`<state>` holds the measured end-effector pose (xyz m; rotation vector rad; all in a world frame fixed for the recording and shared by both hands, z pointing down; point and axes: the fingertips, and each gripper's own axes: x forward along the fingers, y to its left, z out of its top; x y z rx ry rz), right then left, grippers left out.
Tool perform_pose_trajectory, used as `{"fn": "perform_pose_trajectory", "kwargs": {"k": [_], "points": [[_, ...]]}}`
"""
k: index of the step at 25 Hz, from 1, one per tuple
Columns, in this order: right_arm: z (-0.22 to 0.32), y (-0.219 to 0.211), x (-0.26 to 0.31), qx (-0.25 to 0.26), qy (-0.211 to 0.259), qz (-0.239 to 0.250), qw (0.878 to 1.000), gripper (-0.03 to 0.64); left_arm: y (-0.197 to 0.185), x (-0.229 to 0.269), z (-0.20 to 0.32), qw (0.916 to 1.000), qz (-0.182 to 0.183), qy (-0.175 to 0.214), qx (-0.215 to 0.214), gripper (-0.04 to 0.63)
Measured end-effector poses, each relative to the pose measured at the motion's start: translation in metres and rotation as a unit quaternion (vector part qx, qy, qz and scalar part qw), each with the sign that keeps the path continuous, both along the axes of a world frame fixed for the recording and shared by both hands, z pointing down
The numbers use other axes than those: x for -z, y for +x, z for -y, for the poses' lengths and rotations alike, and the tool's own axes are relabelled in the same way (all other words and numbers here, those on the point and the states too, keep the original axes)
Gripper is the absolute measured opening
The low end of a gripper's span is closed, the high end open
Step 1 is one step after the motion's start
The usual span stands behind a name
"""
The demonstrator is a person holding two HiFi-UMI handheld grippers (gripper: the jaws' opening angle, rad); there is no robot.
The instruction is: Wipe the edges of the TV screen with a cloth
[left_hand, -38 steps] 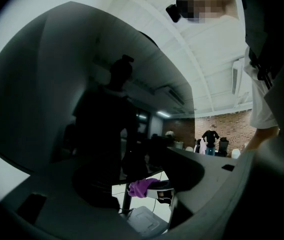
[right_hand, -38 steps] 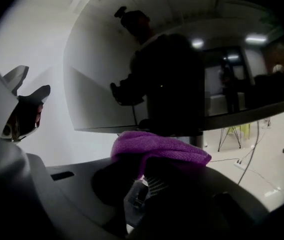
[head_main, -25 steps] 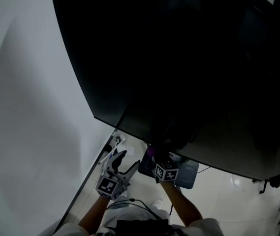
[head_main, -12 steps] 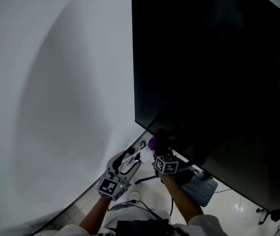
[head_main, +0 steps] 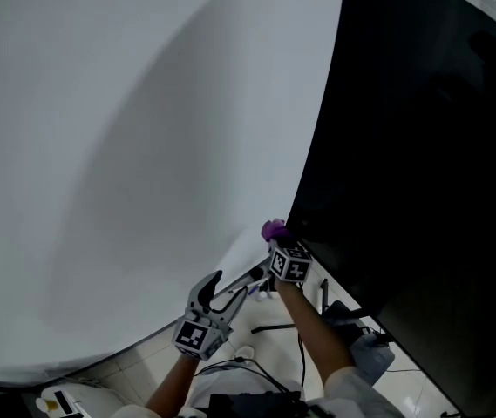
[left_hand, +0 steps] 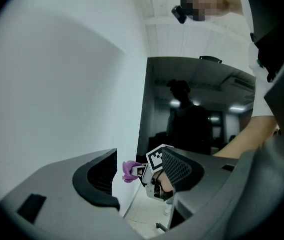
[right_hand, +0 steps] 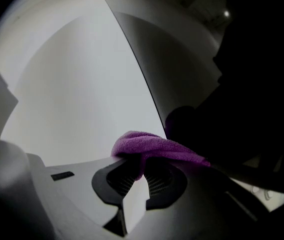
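A large black TV screen (head_main: 422, 164) fills the right of the head view, its left edge running down to a lower corner. My right gripper (head_main: 279, 240) is shut on a purple cloth (head_main: 273, 229), which sits against that lower left corner. The cloth (right_hand: 154, 148) drapes over the shut jaws in the right gripper view, beside the dark screen (right_hand: 241, 84). My left gripper (head_main: 230, 286) hangs open lower left, apart from the TV, with nothing between its fingers. From the left gripper view I see the cloth (left_hand: 129, 170) and the reflecting screen (left_hand: 196, 109).
A white wall (head_main: 125, 146) fills the left side. Below the screen are cables (head_main: 274, 329), a grey box (head_main: 365, 342) and pale floor tiles (head_main: 134, 368). A person's forearms reach up from the bottom edge.
The head view has swung left, so the screen now sits at the right. My right gripper with the cloth has come from under the bottom edge to the lower left corner.
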<state>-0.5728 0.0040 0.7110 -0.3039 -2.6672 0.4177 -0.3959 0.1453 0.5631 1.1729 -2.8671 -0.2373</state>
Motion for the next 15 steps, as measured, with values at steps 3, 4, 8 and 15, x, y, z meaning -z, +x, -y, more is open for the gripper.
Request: {"fn": "perform_pose_trajectory", "kwargs": {"k": [3, 4, 8, 15], "points": [[-0.009, -0.018, 0.029, 0.012, 0.016, 0.037, 0.999, 0.046, -0.002, 0.002, -0.015, 0.9996, -0.006, 0.006, 0.025, 0.267], [-0.009, -0.022, 0.041, 0.010, 0.018, 0.048, 0.999, 0.046, -0.003, 0.002, -0.019, 0.9996, -0.004, 0.006, 0.028, 0.267], [-0.008, -0.028, 0.083, -0.006, 0.013, 0.076, 0.997, 0.046, -0.007, 0.000, -0.023, 0.9996, 0.004, -0.002, 0.029, 0.267], [-0.008, -0.029, 0.162, -0.018, 0.038, 0.137, 0.990, 0.046, -0.022, 0.019, -0.008, 0.9994, 0.034, -0.006, -0.001, 0.267]]}}
